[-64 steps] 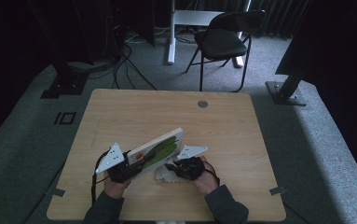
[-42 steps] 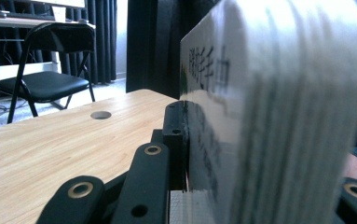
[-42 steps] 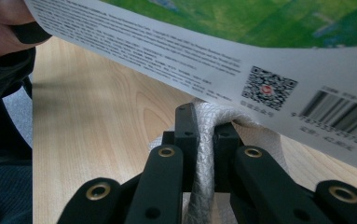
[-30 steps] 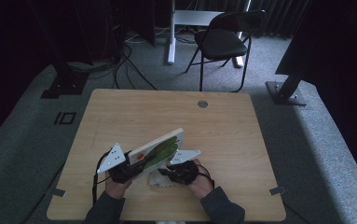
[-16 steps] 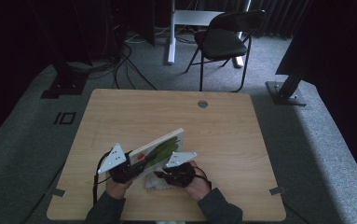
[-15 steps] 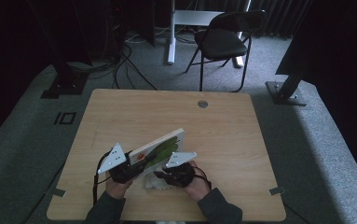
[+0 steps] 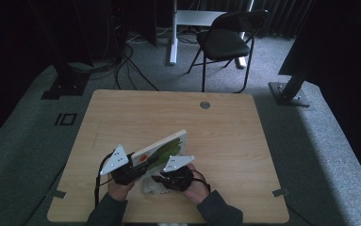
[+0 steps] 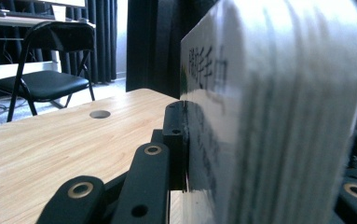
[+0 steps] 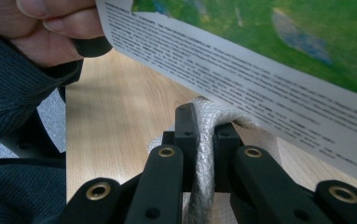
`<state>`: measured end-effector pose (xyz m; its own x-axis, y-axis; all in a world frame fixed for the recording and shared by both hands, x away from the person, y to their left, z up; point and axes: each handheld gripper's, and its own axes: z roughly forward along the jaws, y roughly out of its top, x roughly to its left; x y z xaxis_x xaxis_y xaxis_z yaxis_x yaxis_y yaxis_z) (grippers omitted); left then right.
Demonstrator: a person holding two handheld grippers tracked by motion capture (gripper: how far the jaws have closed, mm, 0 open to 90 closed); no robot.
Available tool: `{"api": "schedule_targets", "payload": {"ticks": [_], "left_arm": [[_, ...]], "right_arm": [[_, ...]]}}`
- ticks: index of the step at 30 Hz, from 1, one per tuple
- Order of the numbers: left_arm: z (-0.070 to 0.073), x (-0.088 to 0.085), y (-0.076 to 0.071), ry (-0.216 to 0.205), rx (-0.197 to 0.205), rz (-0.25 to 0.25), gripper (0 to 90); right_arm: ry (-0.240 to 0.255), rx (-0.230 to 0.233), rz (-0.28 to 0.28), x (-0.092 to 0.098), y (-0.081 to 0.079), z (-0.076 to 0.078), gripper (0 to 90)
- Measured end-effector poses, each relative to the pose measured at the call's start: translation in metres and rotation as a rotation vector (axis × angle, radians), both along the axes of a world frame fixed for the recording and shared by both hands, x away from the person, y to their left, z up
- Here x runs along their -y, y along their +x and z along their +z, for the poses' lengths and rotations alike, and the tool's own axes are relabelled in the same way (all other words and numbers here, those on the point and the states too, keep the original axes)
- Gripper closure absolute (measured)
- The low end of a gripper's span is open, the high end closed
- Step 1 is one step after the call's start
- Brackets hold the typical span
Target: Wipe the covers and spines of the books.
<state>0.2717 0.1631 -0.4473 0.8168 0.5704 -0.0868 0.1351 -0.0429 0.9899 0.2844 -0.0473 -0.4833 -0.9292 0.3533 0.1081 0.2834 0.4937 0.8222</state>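
A person sits at a wooden counter (image 7: 121, 117) with a claw in each hand. The left claw (image 8: 185, 154) is clamped on the lower edge of a thick book (image 7: 161, 148), holding it tilted up on edge just ahead of both hands; the book's page block (image 8: 278, 116) rises right beside this claw's near jaw. The right claw (image 9: 203, 140) is pinched shut on a fold of pale, textured cloth (image 9: 209, 158), which lies on the counter just beneath the book's raised, printed cover (image 9: 260, 79). Judging by its thickness, the book is stiff and fairly heavy, with a smooth cover that could slide between the jaws, so a grip close to the spine or deep over the edge looks safest. The cloth appears light, soft and limp; it will drape and bunch, so a gathered fold gives the surest hold.
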Motion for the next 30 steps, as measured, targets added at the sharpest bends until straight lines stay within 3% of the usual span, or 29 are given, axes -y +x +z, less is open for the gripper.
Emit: {"api": "schedule_targets", "payload": {"ticks": [30], "left_arm": [[-0.002, 0.002, 0.001, -0.010, -0.003, 0.006, 77.9]], "right_arm": [[-0.010, 0.020, 0.074, -0.024, -0.011, 0.003, 85.0]]}}
